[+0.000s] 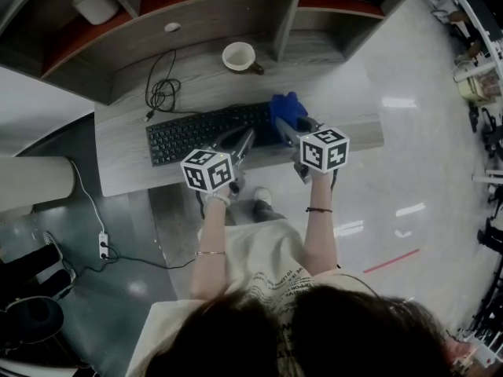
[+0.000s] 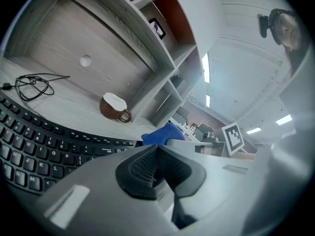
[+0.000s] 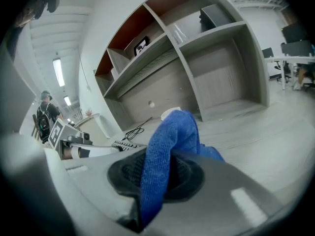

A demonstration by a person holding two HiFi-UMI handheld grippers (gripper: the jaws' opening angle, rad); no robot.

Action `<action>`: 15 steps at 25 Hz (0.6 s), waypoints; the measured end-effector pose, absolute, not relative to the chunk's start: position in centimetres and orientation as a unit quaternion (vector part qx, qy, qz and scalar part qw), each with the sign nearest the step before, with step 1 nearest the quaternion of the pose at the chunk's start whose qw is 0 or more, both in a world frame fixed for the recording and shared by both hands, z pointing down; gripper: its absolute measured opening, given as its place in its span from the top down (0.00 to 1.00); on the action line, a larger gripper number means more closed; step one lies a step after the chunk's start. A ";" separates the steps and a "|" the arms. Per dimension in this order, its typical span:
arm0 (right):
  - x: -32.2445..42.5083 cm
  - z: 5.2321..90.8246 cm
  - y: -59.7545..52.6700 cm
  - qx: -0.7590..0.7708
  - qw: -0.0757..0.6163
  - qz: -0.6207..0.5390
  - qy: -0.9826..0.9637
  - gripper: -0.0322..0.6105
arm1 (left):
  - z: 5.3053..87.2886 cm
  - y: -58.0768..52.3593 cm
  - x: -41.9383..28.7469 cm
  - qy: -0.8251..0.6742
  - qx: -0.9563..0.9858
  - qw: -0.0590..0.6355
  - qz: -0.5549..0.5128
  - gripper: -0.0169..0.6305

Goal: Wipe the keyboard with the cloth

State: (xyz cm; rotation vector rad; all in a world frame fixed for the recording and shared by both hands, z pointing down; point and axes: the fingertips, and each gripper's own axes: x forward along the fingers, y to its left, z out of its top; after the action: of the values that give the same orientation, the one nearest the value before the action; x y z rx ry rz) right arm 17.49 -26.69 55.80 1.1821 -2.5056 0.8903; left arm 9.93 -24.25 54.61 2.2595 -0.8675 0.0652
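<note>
A black keyboard [image 1: 208,132] lies on the grey desk [image 1: 126,159], its keys [image 2: 29,151] filling the lower left of the left gripper view. My right gripper [image 1: 284,124] is shut on a blue cloth [image 1: 288,110], which bulges up between its jaws [image 3: 170,154] and hangs over the keyboard's right end. My left gripper [image 1: 245,141] hovers above the keyboard's right half, shut with nothing between its pads [image 2: 147,168]. The blue cloth [image 2: 162,134] shows just past it.
A brown mug with a white inside [image 1: 240,56] stands behind the keyboard [image 2: 114,107]. A coiled black cable [image 1: 161,93] lies at the back left. Shelf compartments [image 1: 212,10] rise behind the desk. A white pot [image 1: 94,2] sits on the upper left shelf.
</note>
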 end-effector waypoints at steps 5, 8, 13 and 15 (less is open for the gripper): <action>17.1 56.1 -26.5 0.407 0.117 0.307 -0.852 0.87 | 54.7 -24.1 9.1 -0.337 0.873 0.352 0.024 0.98; 16.9 56.0 -26.4 0.409 0.118 0.308 -0.851 0.87 | 54.6 -23.9 8.6 -0.339 0.872 0.353 0.022 0.98; 16.4 55.8 -26.4 0.412 0.116 0.307 -0.850 0.87 | 54.6 -23.7 8.0 -0.339 0.872 0.354 0.020 0.98; 16.0 55.8 -26.3 0.410 0.117 0.307 -0.851 0.87 | 54.5 -23.6 7.6 -0.340 0.871 0.354 0.019 0.98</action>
State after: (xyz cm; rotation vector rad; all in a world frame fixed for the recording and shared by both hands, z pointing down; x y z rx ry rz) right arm 15.96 -26.28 55.76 1.2014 -2.4901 0.8996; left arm 7.63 -23.65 54.51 2.2521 -0.8779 0.0494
